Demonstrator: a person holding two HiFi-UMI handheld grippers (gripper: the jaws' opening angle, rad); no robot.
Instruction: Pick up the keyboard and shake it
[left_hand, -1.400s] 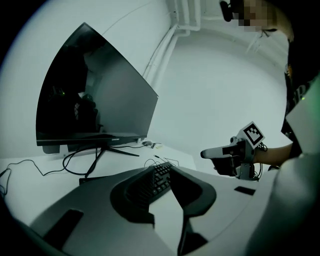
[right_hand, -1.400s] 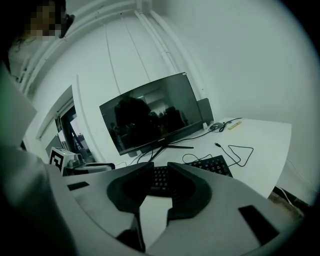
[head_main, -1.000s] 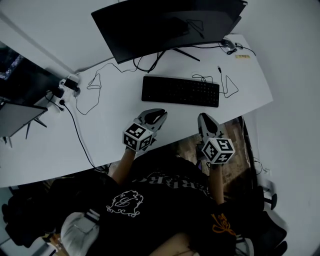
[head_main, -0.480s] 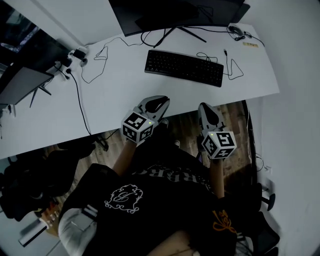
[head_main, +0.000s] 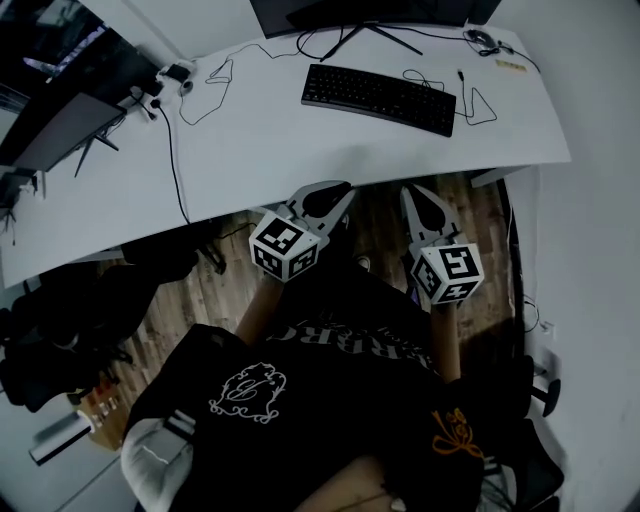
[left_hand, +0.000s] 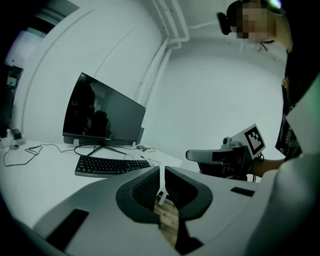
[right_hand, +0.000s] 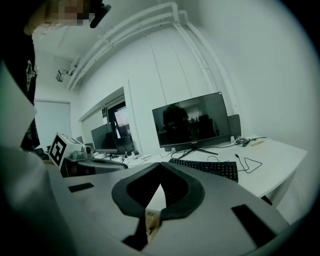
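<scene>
The black keyboard (head_main: 380, 98) lies flat on the white desk (head_main: 300, 150) in front of the monitor; it also shows in the left gripper view (left_hand: 107, 166) and the right gripper view (right_hand: 207, 166). My left gripper (head_main: 343, 192) is shut and holds nothing. It hangs over the wooden floor, short of the desk's front edge. My right gripper (head_main: 410, 192) is beside it, also shut and empty, and points toward the desk. Both are well apart from the keyboard. In the gripper views the left gripper's (left_hand: 162, 171) and the right gripper's (right_hand: 160, 166) jaws meet at the tips.
A dark monitor (left_hand: 102, 112) stands behind the keyboard. Thin black cables (head_main: 200, 85) trail over the desk's left part and loop (head_main: 470, 95) at the keyboard's right end. A mouse (head_main: 480, 38) sits at the far right. Another desk with screens (head_main: 50, 110) is at the left.
The desk and keyboard have slid toward the top of the head view. Both grippers, earlier at the desk's front edge, now hang over the floor short of it.
</scene>
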